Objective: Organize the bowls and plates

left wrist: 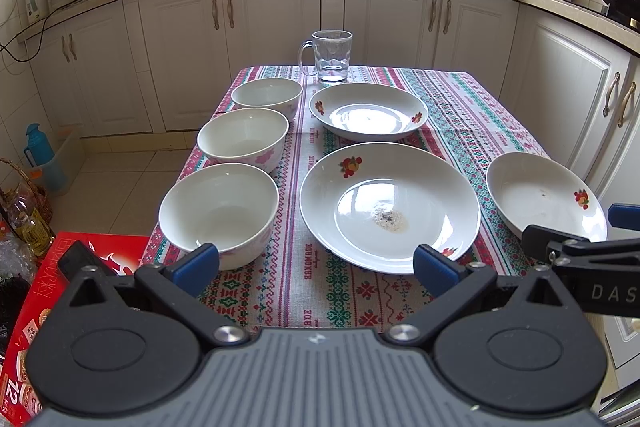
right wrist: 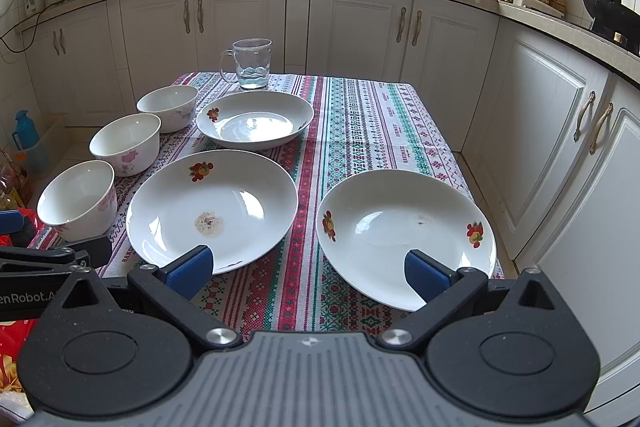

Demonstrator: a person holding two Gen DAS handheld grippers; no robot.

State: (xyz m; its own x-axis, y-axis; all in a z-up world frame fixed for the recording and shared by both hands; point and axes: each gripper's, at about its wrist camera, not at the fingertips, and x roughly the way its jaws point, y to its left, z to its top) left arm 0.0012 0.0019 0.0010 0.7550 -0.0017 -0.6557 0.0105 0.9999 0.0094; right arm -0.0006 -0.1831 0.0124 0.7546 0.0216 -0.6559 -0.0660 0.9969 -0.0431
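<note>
Tablecloth (left wrist: pixel 304 279), right plate (right wrist: pixel 404 227) whole — right view only

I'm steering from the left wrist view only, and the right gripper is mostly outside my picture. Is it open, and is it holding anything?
Observer: The right gripper is open, with nothing between its fingers.
Operator: Where is it aimed?
Observer: At the strip of cloth between the big stained plate and the right-hand plate. In its own view, its right finger overlaps that plate's near rim.
Operator: I see one fruit print on that plate. Any more?
Observer: Yes, there is a second fruit print on its left inner wall.
</note>
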